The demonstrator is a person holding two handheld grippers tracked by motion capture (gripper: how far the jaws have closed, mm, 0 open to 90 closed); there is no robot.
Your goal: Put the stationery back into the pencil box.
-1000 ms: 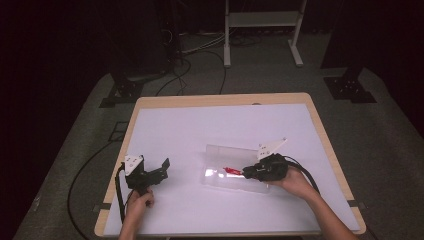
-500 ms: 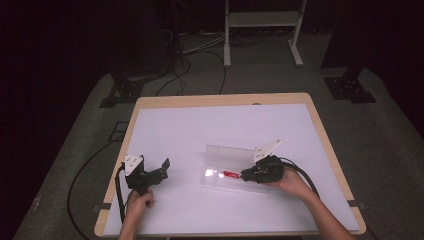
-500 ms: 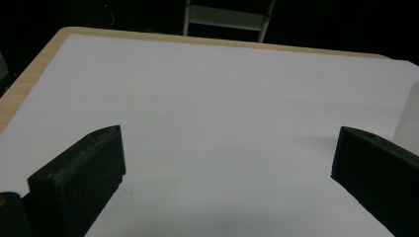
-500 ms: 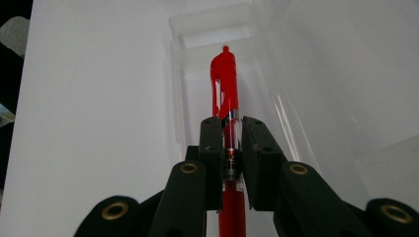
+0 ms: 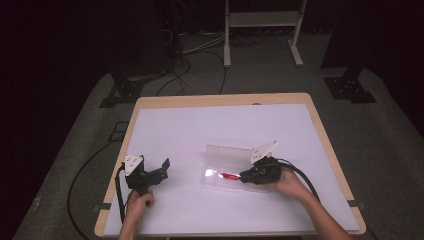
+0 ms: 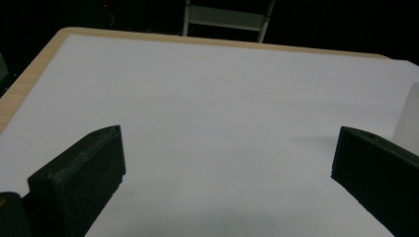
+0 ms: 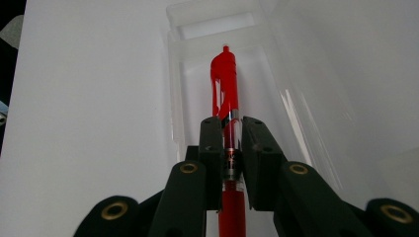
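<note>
Right tool (image 7: 230,129) is clamped on the red pen (image 7: 225,84) — jaws pinch the barrel mid-length, clip end pointing away from the camera. The pen sits over the clear plastic case (image 7: 276,98), lined up along its length inside the open tray; can't tell if it touches the floor of the tray. From the high view the right tool (image 5: 246,175) is at the right end of the case (image 5: 220,152), with the pen (image 5: 230,175) poking out toward the left, right of centre on the white-covered bench (image 5: 200,125). Left tool (image 5: 164,166) is well apart from the case, near the bench's front-left corner, held in the left hand (image 5: 137,207) — jaws wide apart, nothing between them, just bare white bench surface (image 6: 222,113) in the left gripper view.
</note>
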